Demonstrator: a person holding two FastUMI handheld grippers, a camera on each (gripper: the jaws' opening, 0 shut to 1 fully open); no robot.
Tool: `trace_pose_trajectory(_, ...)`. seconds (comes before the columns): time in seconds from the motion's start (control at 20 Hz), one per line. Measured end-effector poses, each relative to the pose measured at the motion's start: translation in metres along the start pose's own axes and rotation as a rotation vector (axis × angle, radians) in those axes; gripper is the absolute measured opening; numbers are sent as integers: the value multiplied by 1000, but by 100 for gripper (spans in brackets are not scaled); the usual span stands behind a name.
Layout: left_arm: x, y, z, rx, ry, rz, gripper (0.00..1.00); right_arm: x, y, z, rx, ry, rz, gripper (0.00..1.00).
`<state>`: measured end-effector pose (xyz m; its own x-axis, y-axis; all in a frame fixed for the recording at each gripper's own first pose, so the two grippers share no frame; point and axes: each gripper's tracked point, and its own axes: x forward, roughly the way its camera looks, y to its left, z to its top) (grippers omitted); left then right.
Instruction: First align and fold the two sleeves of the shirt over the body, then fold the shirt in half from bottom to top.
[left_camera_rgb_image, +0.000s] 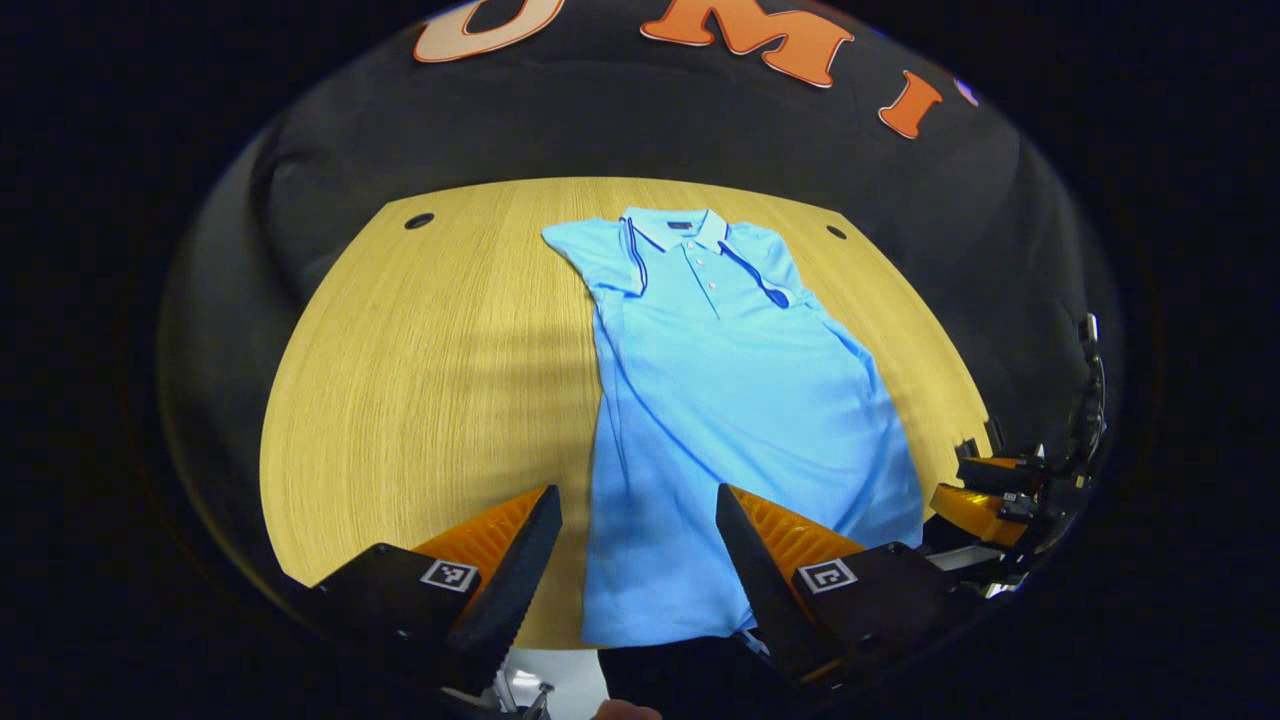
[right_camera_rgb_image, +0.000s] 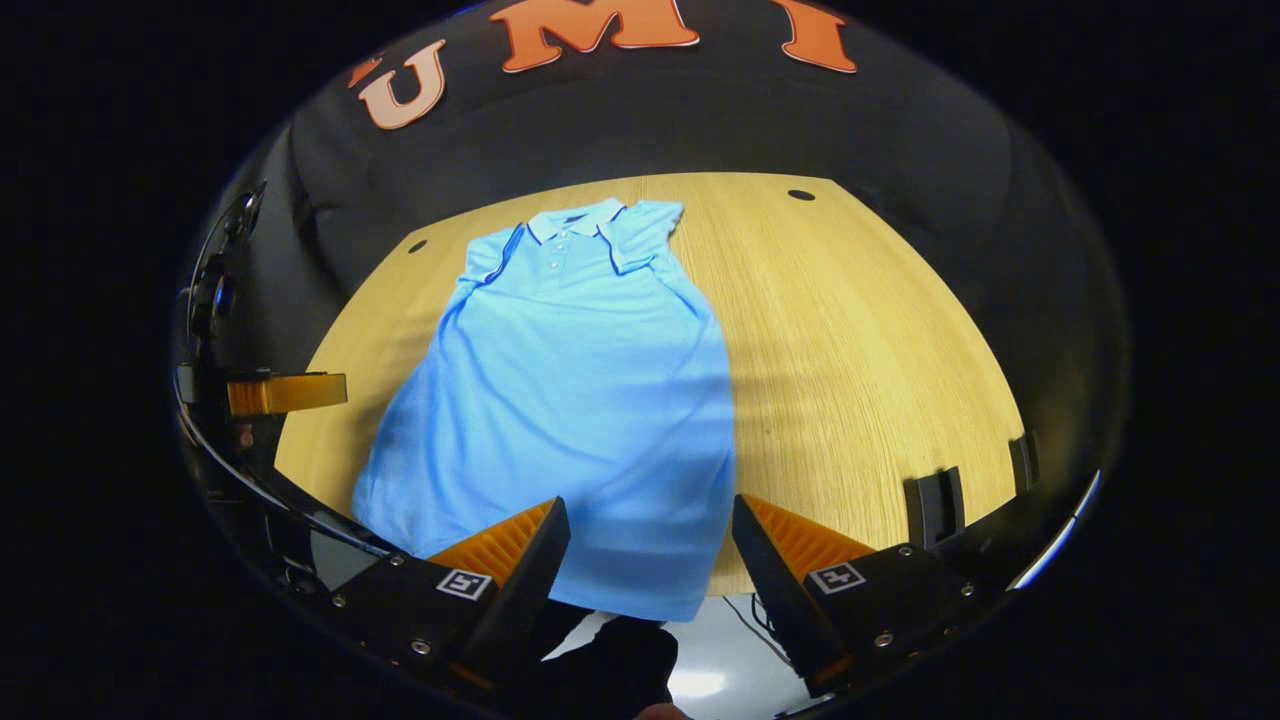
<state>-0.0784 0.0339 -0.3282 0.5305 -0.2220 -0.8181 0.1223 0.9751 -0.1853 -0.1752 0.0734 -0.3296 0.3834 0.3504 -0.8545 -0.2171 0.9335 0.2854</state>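
Observation:
A light blue polo shirt (left_camera_rgb_image: 730, 400) lies flat on the wooden table (left_camera_rgb_image: 430, 380), collar far from me, hem at the near edge. Both short sleeves lie folded in over the chest. In the left gripper view, my left gripper (left_camera_rgb_image: 638, 500) hangs open above the hem's left part, holding nothing. The right gripper (left_camera_rgb_image: 985, 490) shows at the right edge of that view. In the right gripper view, the shirt (right_camera_rgb_image: 580, 400) fills the table's left half, and my right gripper (right_camera_rgb_image: 650, 515) stands open over the hem's right corner. The left gripper (right_camera_rgb_image: 285, 392) shows at the left of that view.
Bare wood of the table (right_camera_rgb_image: 870, 350) stretches to the right of the shirt in the right gripper view and to its left in the left gripper view. Small round holes (left_camera_rgb_image: 419, 220) mark the table's far corners. Black cloth rises behind the table.

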Motion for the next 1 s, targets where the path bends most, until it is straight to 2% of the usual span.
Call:
trace_pose_trajectory(0.35, 7, 7, -67, 185, 74, 75, 100, 14, -7, -29, -46, 60, -1, 99)
trace_pose_trajectory(0.5, 7, 12, -90, 199, 104, 109, 100, 19, -12, -42, -56, 87, -6, 99)
trace_pose_trajectory(0.7, 16, 19, -109, 151, 113, 128, 100, 26, -11, -61, -56, 132, 4, 99)
trace_pose_trajectory(0.8, 21, 29, -110, 175, 65, 167, 100, 30, -13, -73, -74, 151, -7, 99)
trace_pose_trajectory(0.85, 24, 33, -111, 191, 50, 179, 100, 29, -13, -70, -88, 126, -15, 99)
trace_pose_trajectory(1.0, 23, 30, -114, 194, -24, 148, 100, 32, -13, -69, -120, 100, -32, 98)
